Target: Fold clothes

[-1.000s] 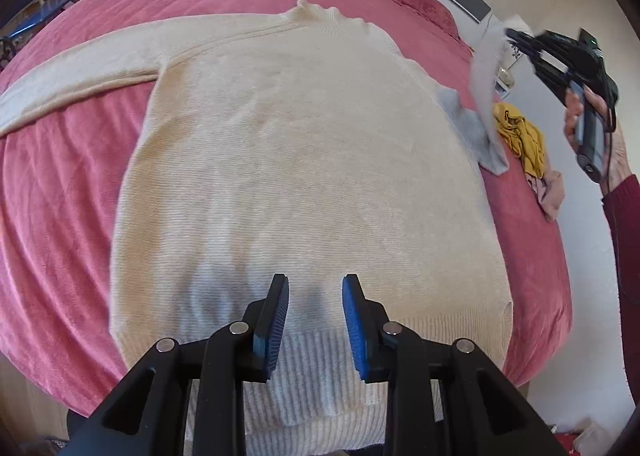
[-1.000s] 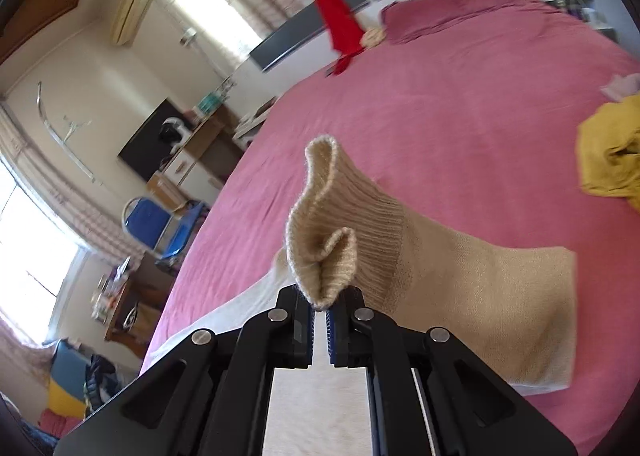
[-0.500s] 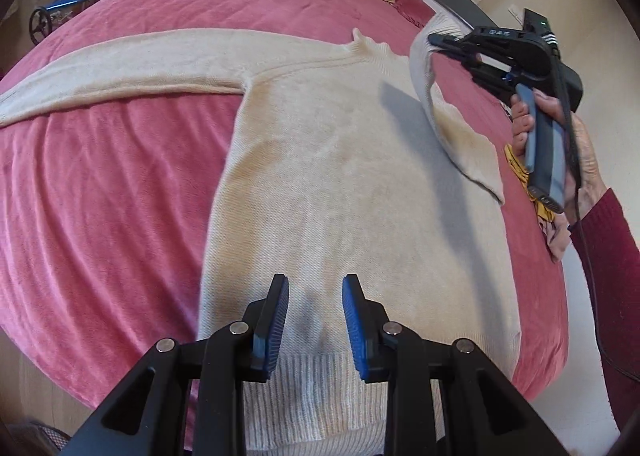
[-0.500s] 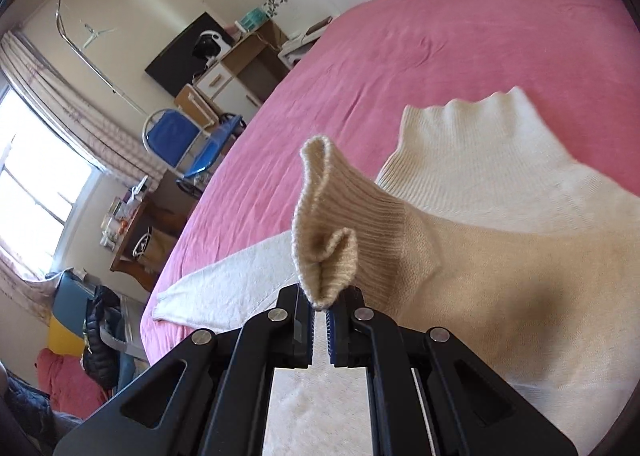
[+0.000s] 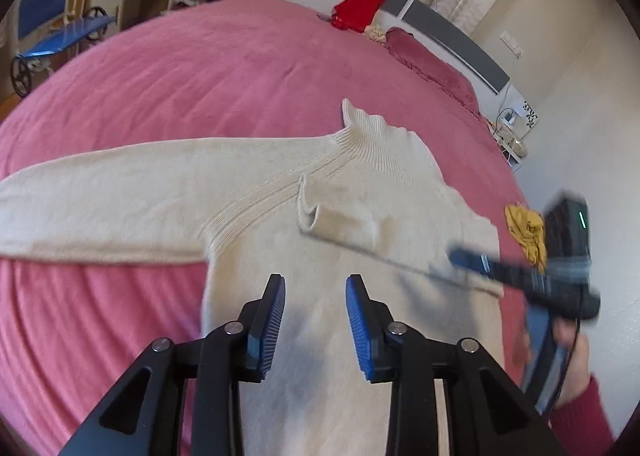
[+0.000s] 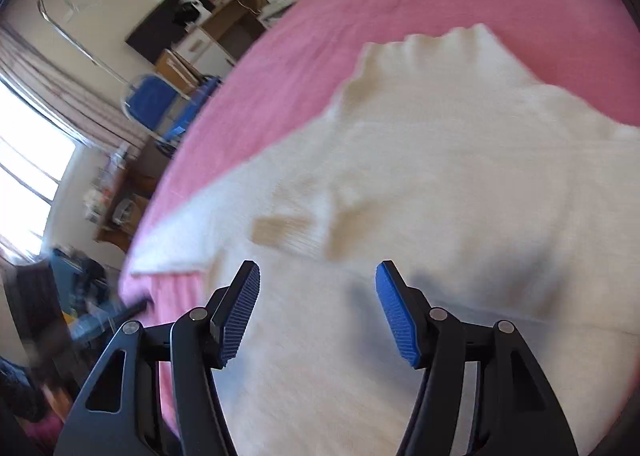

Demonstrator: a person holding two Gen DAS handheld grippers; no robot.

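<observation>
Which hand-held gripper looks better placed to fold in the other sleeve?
Probably the left gripper: open, empty, nearest the sleeve stretched flat toward its side. The right gripper, also open, sits by the folded sleeve.

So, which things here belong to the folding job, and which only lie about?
For the job:
cream sweater
folded-in sleeve
left claw
right claw

Lying about:
yellow cloth
red garment
dark pink pillow
blue chair

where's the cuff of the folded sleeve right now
In the left wrist view the cuff lies on the sweater's chest, just below the ribbed collar, ahead of the open left gripper.
</observation>
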